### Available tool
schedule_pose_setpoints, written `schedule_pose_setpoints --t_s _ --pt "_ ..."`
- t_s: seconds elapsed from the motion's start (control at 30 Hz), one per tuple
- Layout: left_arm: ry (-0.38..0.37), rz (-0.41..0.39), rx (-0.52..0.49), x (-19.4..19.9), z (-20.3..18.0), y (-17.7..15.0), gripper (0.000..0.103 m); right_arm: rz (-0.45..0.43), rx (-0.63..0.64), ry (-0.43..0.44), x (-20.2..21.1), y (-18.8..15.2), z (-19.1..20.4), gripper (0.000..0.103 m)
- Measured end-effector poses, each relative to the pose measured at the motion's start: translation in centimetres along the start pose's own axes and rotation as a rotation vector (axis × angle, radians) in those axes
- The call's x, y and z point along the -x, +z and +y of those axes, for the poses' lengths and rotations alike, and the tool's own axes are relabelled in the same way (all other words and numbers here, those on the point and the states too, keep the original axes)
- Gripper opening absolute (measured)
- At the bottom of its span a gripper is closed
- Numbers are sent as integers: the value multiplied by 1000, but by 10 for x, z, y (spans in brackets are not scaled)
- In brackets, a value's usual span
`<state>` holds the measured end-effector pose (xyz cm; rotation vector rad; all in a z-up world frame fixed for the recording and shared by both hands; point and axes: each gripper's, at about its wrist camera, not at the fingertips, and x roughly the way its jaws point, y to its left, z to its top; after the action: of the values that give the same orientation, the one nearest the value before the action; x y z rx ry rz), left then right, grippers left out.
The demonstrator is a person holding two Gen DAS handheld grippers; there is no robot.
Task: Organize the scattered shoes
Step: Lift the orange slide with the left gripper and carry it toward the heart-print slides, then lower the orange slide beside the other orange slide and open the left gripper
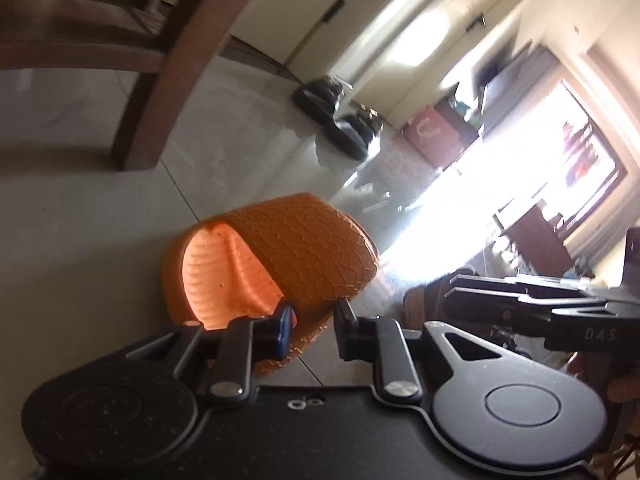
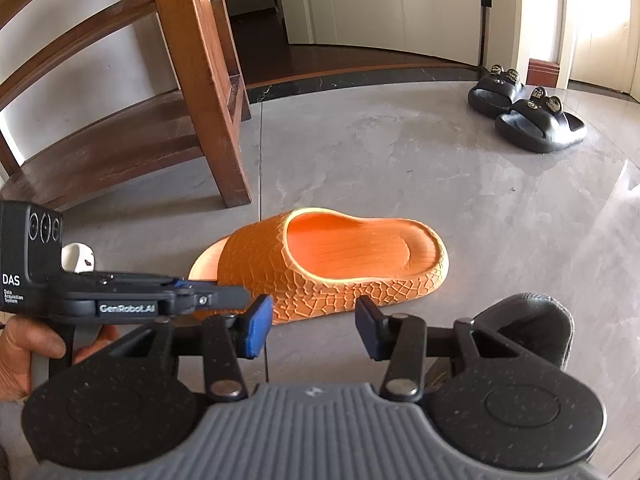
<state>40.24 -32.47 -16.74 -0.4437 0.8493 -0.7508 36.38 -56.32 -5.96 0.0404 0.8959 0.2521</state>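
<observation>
Left gripper (image 1: pixel 312 322) straddles orange slipper (image 1: pixel 280 264) strap edge, grip unclear; right gripper (image 2: pixel 312 326) open, empty.

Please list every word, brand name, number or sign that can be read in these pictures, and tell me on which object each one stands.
"DAS": white letters on the black camera box of the left gripper.
"Data Acquisition System": tiny lines under it, barely readable.
"GenRobot.AI": on the same gripper's black arm.
"DAS": faint, on the right gripper in the left wrist view.
Round badges on the black slide sandals: too small to read.
Orange textured slide sandal: no text.
</observation>
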Motion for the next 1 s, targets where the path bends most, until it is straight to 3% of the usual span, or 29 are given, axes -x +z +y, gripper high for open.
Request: schedule_pose_setpoints --t_s 0.07,0.2,0.33,0.47,0.73,1.0 --pt "-39 1 57 0 7 2 37 -3 9 -1 3 -1 2 50" --pt "-10 -12 89 -14 8 8 47 3 -5 6 4 -4 2 50" --pt "-9 -27 108 -22 3 14 28 2 -15 8 6 -6 2 50" --pt "12 -23 23 -13 -19 11 22 -12 -12 -5 9 -7 5 50" --pt "144 -136 -50 58 -58 -17 18 -33 10 -45 10 -3 24 50" --pt "235 -153 38 140 -73 -46 18 -46 32 -4 15 -9 69 50"
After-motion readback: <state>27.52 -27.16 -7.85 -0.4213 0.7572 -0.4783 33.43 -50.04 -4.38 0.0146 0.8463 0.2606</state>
